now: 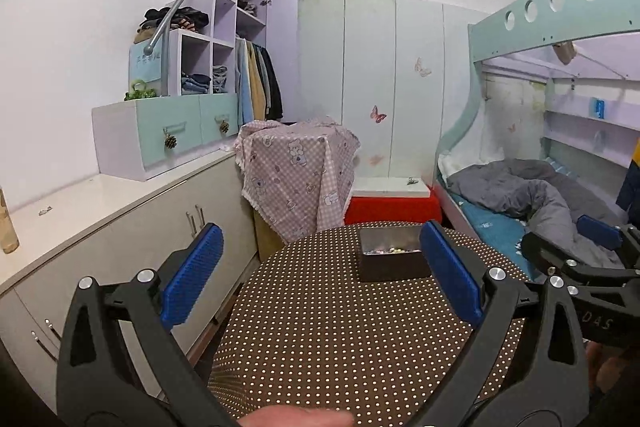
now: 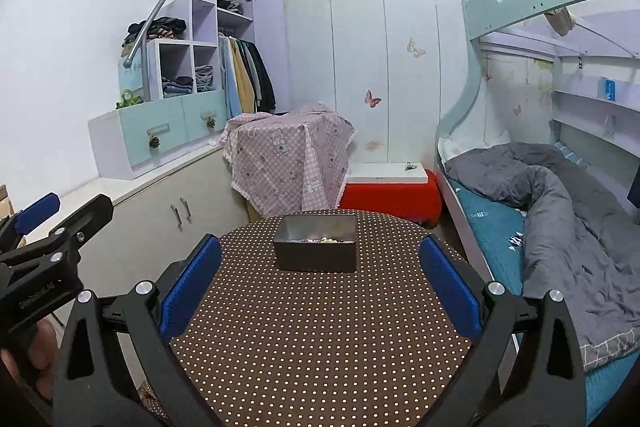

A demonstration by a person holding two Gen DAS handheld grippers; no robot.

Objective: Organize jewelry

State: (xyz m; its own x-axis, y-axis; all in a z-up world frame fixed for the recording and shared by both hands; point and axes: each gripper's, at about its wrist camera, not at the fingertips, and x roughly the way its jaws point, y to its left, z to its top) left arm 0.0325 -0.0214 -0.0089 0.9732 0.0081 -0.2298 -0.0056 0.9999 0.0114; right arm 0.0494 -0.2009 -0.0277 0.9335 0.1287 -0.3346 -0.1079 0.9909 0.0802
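A dark metal box (image 1: 394,259) (image 2: 316,245) with beaded jewelry (image 1: 390,250) (image 2: 320,239) at its bottom sits toward the far side of a round table (image 1: 340,339) (image 2: 320,327) covered in brown polka-dot cloth. My left gripper (image 1: 320,275) hovers open above the near left part of the table, short of the box, with nothing between its blue pads. My right gripper (image 2: 320,275) is open too, centred on the box from the near side and holding nothing. Each gripper shows at the edge of the other's view: the right gripper (image 1: 592,251) and the left gripper (image 2: 44,223).
A low white cabinet (image 1: 120,211) runs along the left with a bottle (image 1: 7,227) on it. Behind the table stand a pink cloth-covered stand (image 2: 288,163) and a red box with a white lid (image 2: 390,191). A bunk bed with grey bedding (image 2: 560,195) is on the right.
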